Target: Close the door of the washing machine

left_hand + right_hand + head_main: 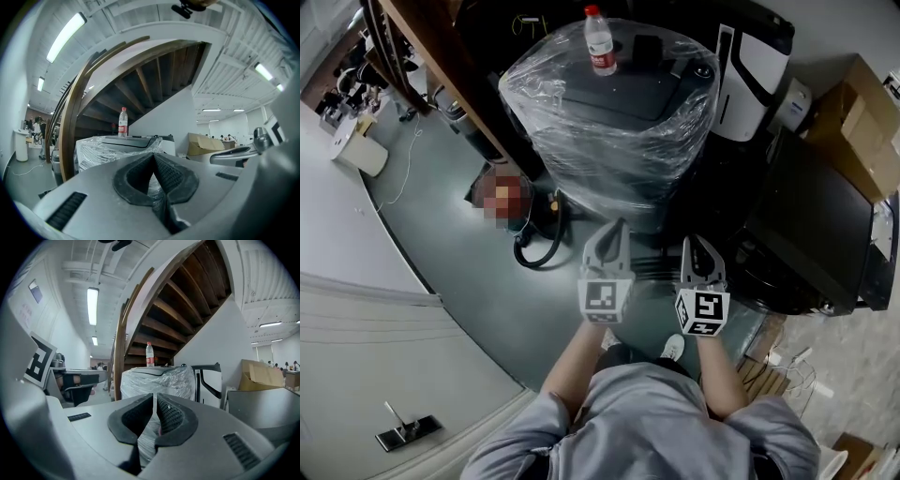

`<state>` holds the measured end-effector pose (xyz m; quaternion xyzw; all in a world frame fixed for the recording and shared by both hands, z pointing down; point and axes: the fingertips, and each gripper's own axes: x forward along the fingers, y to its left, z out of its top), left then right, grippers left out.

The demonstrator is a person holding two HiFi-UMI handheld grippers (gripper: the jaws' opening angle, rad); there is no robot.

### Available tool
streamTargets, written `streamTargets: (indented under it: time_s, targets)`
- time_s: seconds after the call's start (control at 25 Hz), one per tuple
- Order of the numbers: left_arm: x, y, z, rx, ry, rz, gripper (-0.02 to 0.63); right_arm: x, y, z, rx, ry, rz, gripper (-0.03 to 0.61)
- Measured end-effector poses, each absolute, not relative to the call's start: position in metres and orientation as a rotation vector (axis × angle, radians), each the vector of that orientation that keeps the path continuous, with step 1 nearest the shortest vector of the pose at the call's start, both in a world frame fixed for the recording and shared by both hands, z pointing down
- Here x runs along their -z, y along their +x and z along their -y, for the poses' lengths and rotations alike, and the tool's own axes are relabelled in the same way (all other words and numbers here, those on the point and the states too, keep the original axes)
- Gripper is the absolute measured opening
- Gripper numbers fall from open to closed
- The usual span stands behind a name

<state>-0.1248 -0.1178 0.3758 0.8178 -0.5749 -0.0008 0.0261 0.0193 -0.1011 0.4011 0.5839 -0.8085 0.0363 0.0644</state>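
While both tongs hover clenched and empty, left gripper (617,228) beside right gripper (699,244) | washing machine (619,131): boxy, swathed in crinkled clear film, just ahead of both tips | bottle (600,42): clear plastic, red label, upright at far edge of machine's top | smooth grey floor (473,272) open at left; cardboard box (862,122) crowds right.

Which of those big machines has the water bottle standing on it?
The plastic-wrapped machine in the middle; the bottle stands upright on its dark top. The white-and-black machine to its right has no wrap.
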Motion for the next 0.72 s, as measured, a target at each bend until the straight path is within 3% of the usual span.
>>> streamTargets:
  time_s: [0.72]
  targets:
    - [-0.419,-0.128,0.142,-0.031,2.536,1.763,-0.002,-0.489,0.019,0.115,-0.192,1.662,2.328,0.014]
